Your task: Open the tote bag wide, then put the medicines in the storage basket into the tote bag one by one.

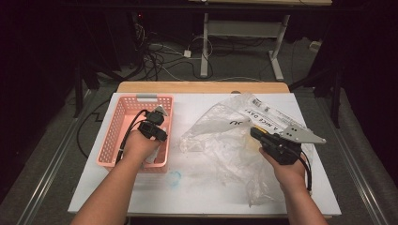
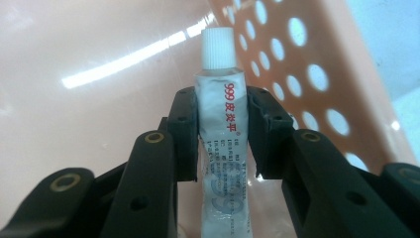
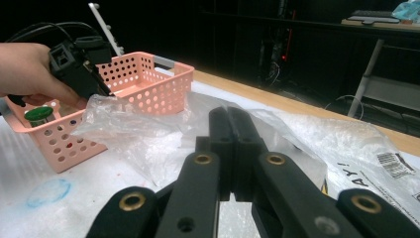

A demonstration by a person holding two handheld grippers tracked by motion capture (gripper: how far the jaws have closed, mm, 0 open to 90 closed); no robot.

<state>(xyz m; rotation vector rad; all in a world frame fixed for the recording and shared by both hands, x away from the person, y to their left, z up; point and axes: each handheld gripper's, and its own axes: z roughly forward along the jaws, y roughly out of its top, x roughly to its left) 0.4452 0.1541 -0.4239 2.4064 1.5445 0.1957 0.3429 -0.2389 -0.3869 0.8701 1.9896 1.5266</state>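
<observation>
A white ointment tube (image 2: pixel 220 124) with red lettering and a ribbed white cap stands upright between the pads of my left gripper (image 2: pixel 222 104), which is shut on it. That gripper (image 1: pixel 157 133) points down inside the pink perforated basket (image 1: pixel 123 117) at the table's left, close to the basket's right wall (image 2: pixel 307 74). Over the crumpled clear plastic bag (image 1: pixel 220 136) at the right, my right gripper (image 1: pixel 256 132) has its jaws pressed together (image 3: pixel 232 124). Whether any film is pinched between them I cannot tell.
A green-topped item (image 3: pixel 38 115) lies in the basket's near corner. The white table top (image 1: pixel 197 197) carries a blue smudge (image 1: pixel 174 178) in front of the basket. The bag's printed part (image 1: pixel 267 117) spreads toward the back right. Cables and desk legs stand on the floor beyond the table.
</observation>
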